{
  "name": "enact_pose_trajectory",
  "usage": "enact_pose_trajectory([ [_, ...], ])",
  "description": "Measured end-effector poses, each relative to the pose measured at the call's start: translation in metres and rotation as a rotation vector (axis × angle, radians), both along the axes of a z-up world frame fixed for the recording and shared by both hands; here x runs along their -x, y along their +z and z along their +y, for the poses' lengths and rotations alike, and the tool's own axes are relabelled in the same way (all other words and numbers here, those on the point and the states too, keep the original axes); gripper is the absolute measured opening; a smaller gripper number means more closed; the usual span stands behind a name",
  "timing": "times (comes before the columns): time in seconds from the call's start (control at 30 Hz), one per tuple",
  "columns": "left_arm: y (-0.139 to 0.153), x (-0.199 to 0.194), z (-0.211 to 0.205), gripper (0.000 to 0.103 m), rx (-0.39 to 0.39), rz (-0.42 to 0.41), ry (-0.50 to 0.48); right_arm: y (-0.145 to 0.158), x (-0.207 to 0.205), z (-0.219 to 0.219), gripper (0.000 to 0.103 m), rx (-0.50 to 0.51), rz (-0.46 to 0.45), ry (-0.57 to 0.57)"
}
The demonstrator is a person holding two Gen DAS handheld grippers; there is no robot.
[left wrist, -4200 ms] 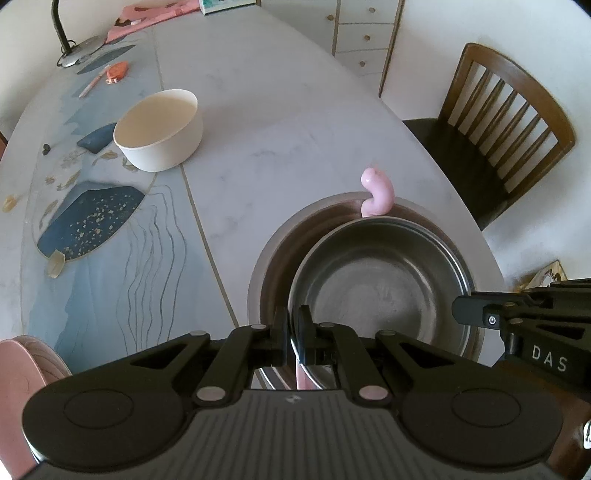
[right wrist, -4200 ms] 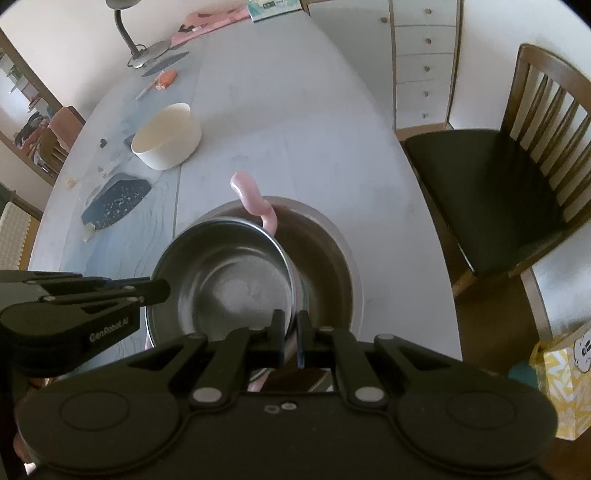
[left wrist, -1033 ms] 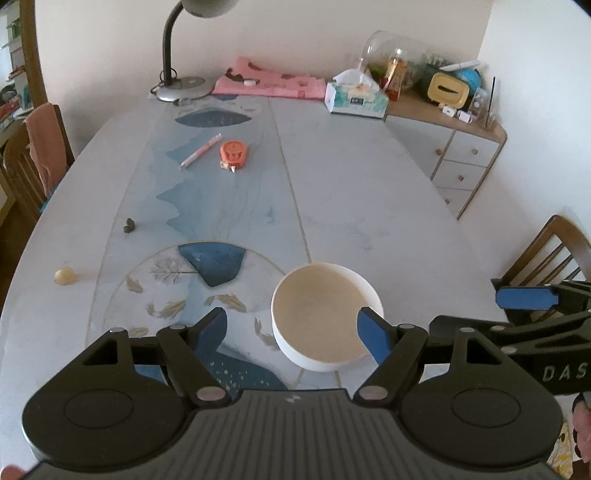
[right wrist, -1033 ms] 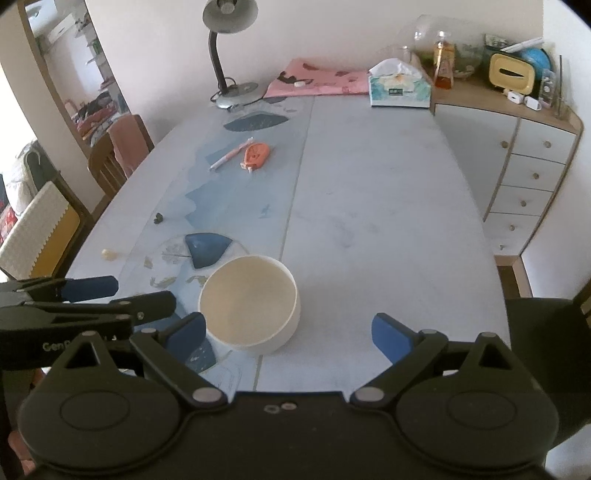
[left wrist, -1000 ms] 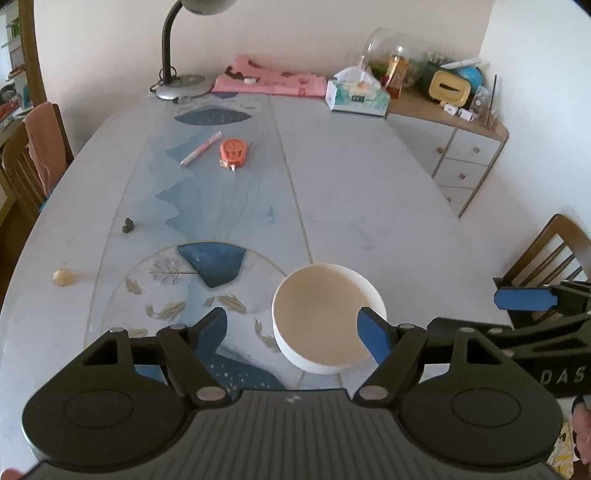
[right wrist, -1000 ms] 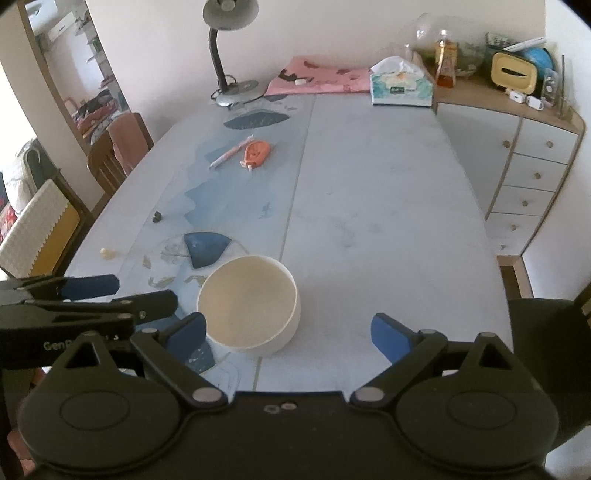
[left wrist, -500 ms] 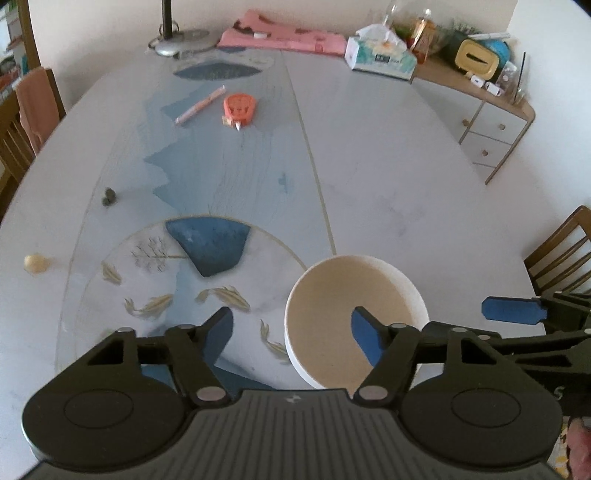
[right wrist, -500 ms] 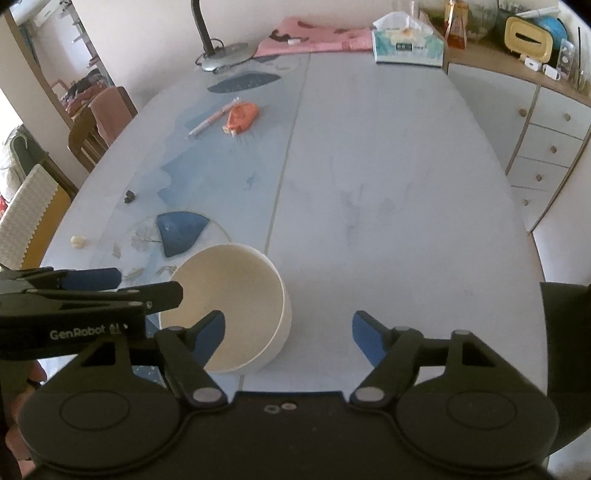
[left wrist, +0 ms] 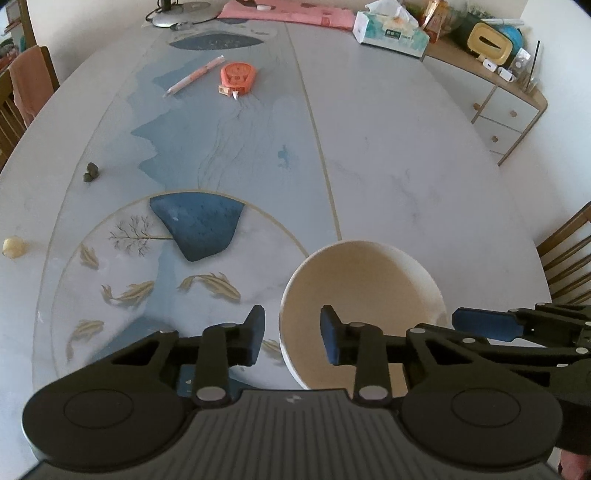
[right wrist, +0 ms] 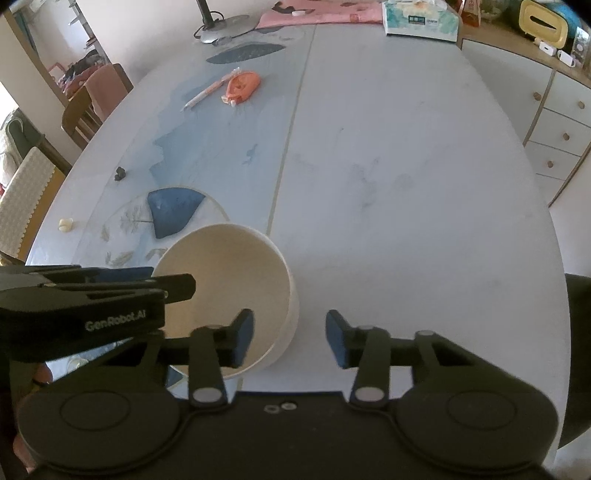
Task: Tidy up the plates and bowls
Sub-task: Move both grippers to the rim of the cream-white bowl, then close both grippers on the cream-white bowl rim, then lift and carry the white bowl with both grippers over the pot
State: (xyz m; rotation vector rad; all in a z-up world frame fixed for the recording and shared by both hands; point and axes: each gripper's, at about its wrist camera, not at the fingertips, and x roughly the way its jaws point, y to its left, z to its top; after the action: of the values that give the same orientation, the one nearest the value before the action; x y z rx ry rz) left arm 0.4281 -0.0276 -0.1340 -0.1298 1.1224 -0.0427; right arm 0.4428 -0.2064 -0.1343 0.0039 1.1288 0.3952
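Observation:
A cream bowl [left wrist: 364,291] stands upright on the table; it also shows in the right wrist view [right wrist: 229,280]. My left gripper [left wrist: 291,338] is open and straddles the bowl's left rim, one finger outside, one inside. My right gripper [right wrist: 290,341] is open and straddles the bowl's right rim, its left finger inside, its right finger outside over the table. Neither gripper grips the rim. The other gripper's fingers cross the edge of each view.
An orange tape dispenser [left wrist: 236,77] and a pen [left wrist: 194,75] lie farther back. A lamp base [right wrist: 227,27], pink cloth [left wrist: 288,13] and tissue box [left wrist: 391,33] stand at the far end. Small bits [left wrist: 90,172] lie left. Chairs stand at both sides.
Both grippers have moved down and forward onto the cream bowl, and their fingers have narrowed around its rim. Four seconds ago both were shut on a steel bowl.

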Motion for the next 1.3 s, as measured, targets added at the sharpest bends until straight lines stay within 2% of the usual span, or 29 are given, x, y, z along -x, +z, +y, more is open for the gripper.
enact_pose_trajectory([
  [0.13, 0.0, -0.001, -0.002, 0.022, -0.005, 0.004, 0.004, -0.001, -0.001, 0.001, 0.034, 0.0, 0.0, -0.007],
  [0.3, 0.0, -0.001, -0.004, 0.012, -0.028, 0.005, 0.01, -0.003, -0.001, 0.002, 0.018, 0.004, 0.004, -0.021],
  [0.43, -0.001, -0.001, -0.003, 0.006, -0.03, 0.012, 0.02, -0.003, 0.0, 0.004, 0.01, 0.008, -0.001, -0.026],
  [0.83, 0.007, 0.014, -0.003, 0.004, -0.059, 0.024, 0.004, 0.004, 0.01, 0.01, 0.008, 0.023, -0.013, -0.039],
  [1.3, 0.05, 0.057, -0.008, 0.004, -0.055, -0.017, -0.03, 0.039, 0.05, 0.005, 0.008, 0.016, -0.026, -0.068],
])
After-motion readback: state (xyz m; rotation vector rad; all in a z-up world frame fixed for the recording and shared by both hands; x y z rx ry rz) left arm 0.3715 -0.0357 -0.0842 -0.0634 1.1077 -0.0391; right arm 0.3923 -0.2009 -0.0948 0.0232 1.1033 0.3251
